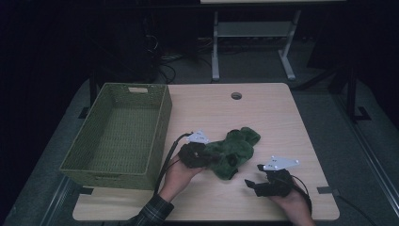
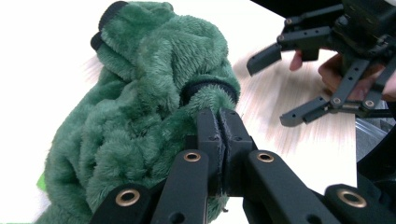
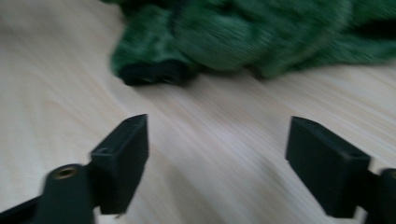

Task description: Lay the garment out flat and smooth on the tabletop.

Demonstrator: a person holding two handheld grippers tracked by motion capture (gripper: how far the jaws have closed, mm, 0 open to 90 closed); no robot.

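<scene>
At the centre of the high view, the green plush garment lies on the wooden table. The left gripper pinches its left edge, jaws clamped on the fabric. The right gripper, lower right, hangs apart from it, jaws wide with nothing between them. No writing is readable.

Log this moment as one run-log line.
left gripper: shut on green plush toy | right gripper: open, holding nothing, beside toy | basket: left on table, nothing inside
</scene>
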